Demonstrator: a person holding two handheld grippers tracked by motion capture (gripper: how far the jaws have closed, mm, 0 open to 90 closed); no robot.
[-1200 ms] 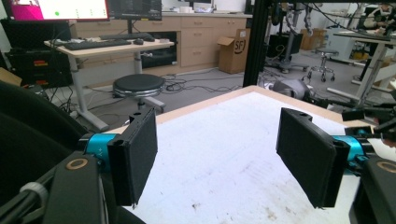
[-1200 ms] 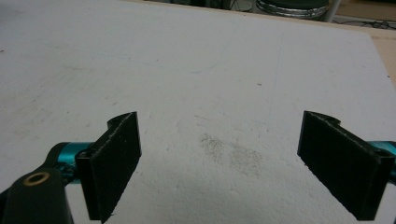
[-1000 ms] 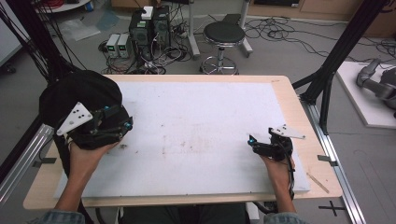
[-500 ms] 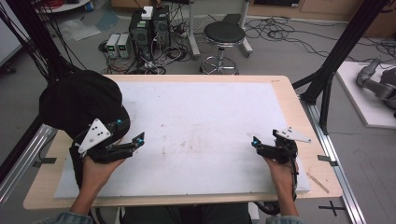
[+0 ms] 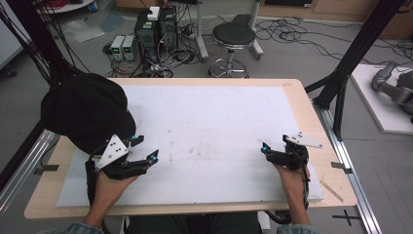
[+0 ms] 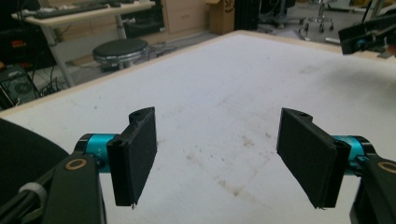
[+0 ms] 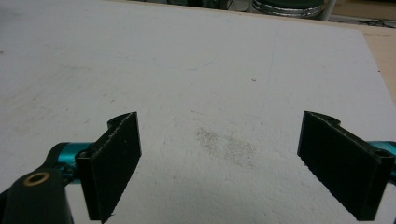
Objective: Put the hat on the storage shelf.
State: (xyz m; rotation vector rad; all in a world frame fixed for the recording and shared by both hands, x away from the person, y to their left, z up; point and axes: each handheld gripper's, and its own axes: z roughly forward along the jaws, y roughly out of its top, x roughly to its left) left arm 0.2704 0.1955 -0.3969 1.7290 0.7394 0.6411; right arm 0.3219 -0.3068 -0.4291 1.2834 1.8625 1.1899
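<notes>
While both are held low over the white mat point(image 5: 214, 126), the left gripper point(image 5: 146, 148) and right gripper point(image 5: 263, 147) are seen spread wide, empty; a black cap point(image 5: 87, 109) hides the mat's left corner.

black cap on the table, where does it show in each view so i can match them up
High view: the black cap lies at the table's left edge, just beyond the left claw.
Left gripper view: a dark curved edge at the bottom left, beside the left-hand jaw, is probably it.
Right gripper view: not in it.
Shared landmark: the stained white mat.
</notes>
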